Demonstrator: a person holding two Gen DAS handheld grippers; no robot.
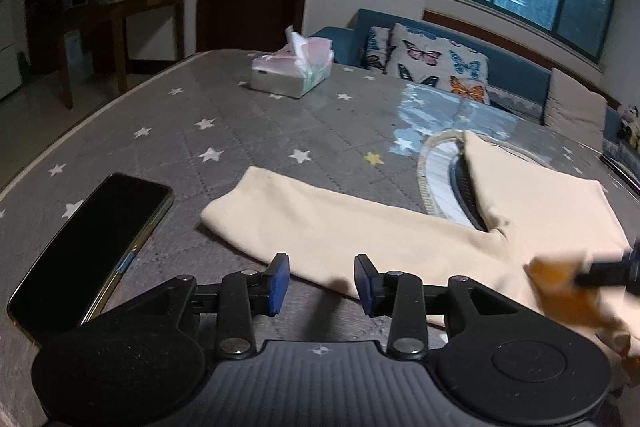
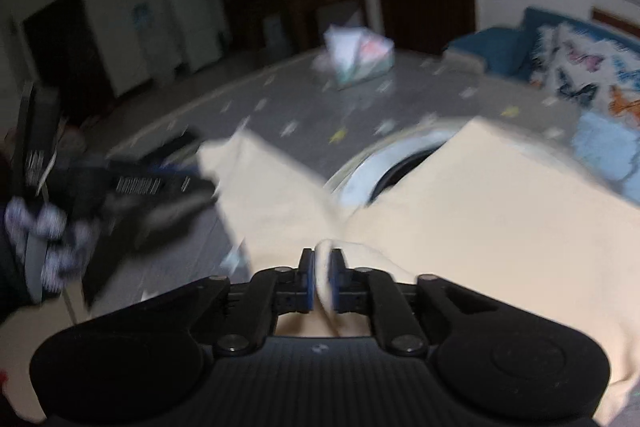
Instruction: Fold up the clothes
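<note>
Right claw (image 2: 320, 281): its two blue pads are pinched tight on a bunched fold of the cream cloth (image 2: 460, 211). The fold sticks up between the pads.
Cream cloth near the right claw: it spreads out ahead and to the right of the claw. One long part runs ahead and to the left. The picture here is blurry.
Left claw (image 1: 322, 283): its two blue pads are wide apart with nothing between them. It hangs just above the near edge of the cream cloth (image 1: 360, 227).
Cream cloth near the left claw: a long part lies flat right in front of the claw and points ahead and to the left. The wider part lies ahead and to the right.
Counter (image 1: 240, 131): it is gray with white stars and one yellow star. The cloth lies on it.
Round mat (image 1: 444, 167): it is white and round with a dark middle. It sits ahead and to the right of the left claw, partly under the cloth.
Phone (image 1: 92, 251): it is black with a dark screen. It lies flat on the counter, just to the left of the left claw, apart from the cloth.
Tissue box (image 1: 292, 71): it sits far ahead of the left claw, near the far edge of the counter, with a tissue sticking up.
Butterfly pillow (image 1: 436, 63): it leans on a blue sofa (image 1: 516, 75) past the counter, far ahead and to the right.
</note>
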